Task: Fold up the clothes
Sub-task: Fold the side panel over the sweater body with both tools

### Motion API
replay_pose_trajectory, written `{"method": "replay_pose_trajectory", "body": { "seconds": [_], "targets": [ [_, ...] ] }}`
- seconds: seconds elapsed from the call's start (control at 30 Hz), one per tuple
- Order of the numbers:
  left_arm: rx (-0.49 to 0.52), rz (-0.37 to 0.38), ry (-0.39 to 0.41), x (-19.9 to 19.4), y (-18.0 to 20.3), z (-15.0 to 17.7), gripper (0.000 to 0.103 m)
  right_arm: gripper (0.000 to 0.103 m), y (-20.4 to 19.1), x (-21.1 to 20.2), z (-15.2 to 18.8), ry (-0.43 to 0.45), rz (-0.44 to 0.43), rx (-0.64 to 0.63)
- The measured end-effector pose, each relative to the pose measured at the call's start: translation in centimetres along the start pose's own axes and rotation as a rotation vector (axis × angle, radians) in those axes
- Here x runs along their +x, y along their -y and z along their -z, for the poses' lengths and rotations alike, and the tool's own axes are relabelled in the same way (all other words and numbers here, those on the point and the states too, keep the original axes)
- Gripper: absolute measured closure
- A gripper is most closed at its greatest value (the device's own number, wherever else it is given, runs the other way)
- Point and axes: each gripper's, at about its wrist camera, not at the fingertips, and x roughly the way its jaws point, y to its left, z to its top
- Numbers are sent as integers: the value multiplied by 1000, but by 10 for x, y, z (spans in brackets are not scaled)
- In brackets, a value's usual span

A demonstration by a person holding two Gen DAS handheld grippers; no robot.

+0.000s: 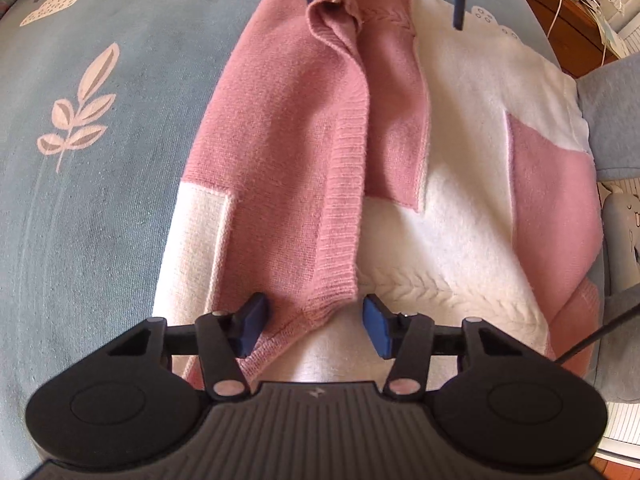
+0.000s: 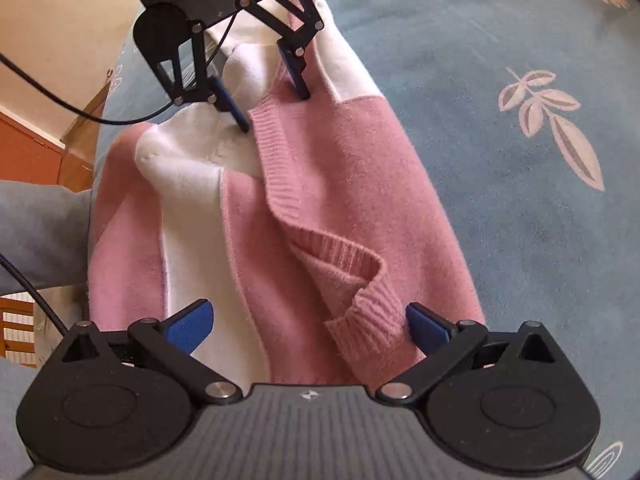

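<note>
A pink and white knitted sweater (image 1: 400,184) is spread on a blue-grey bedcover (image 1: 100,200) printed with pale leaves, and it is lying close to the edge of the bed where a grey sleeve (image 2: 36,236) of the person is seen. One pink sleeve (image 1: 344,184) is already laid lengthwise over the body of the garment, so the step in hand is judged to be the folding-in of this sleeve. The left gripper (image 1: 316,328) is pointed down at the shoulder end of the sleeve; its fingers (image 1: 376,330) are held apart on both sides of the pink ribbed fabric, and the pads are not seen to press on it, so nothing is clamped yet. The right gripper (image 2: 310,330) is held over the ribbed cuff (image 2: 368,312) at the other end; its fingers (image 2: 188,326) are spread wide, one pad is just beside the cuff, and the cuff is not gripped either. The cuff is still crumpled and partly raised. For the next move, it is judged that both ends must be pinched firmly, then the sleeve must be pulled straight and laid flat, with care that the layer below is not caught together with it.
</note>
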Motion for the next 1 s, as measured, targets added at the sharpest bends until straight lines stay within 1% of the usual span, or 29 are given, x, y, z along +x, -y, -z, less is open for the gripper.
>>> {"method": "replay_pose_trajectory", "body": {
  "seconds": [0.07, 0.13, 0.27, 0.3, 0.37, 0.43, 0.5, 0.53, 0.63, 0.67, 0.7, 0.73, 0.8, 0.83, 0.9, 0.97, 1.0],
  "targets": [
    [-7, 1, 8, -2, -1, 3, 52, 0, -9, -6, 9, -24, -5, -28],
    [14, -7, 0, -2, 0, 2, 52, 0, -13, -10, 9, -20, 27, -56],
    [72, -34, -24, -4, 6, 2, 52, 0, 1, -5, -8, 30, 97, -51],
    [86, -41, -31, -5, 8, 2, 52, 0, 3, -2, -9, 21, 89, -49],
    [87, -52, -44, -7, 8, 8, 52, 0, 3, 3, -8, -15, 57, -48],
    [64, -52, -42, -9, 6, 15, 52, 0, -11, 7, 4, -87, 21, -76],
    [62, -61, -35, -10, 6, 17, 52, 0, -23, 6, 15, -124, 17, -101],
    [90, -78, -33, -9, 9, 16, 52, 0, -29, 5, 20, -140, 17, -113],
    [183, -128, -30, -8, 20, 12, 54, 0, -32, -3, 20, -97, 65, -101],
    [218, -144, -29, -8, 25, 11, 56, 0, -28, -4, 17, -74, 86, -88],
    [237, -152, -29, -7, 27, 10, 61, 0, -24, -5, 13, -50, 110, -75],
    [254, -172, -28, -8, 30, 10, 63, 1, -20, -6, 9, -26, 134, -61],
    [287, -211, -27, -9, 36, 11, 71, 4, -15, 1, 6, -31, 217, -76],
    [289, -222, -25, -12, 38, 11, 71, 6, -15, 3, 7, -39, 246, -89],
    [284, -236, -22, -14, 40, 12, 71, 7, -15, 6, 12, -42, 299, -96],
    [314, -253, -23, -11, 45, 14, 71, 11, -15, 6, 19, -43, 340, -79],
    [328, -262, -23, -9, 48, 15, 71, 15, -16, 7, 22, -47, 362, -72]
  ]
}}
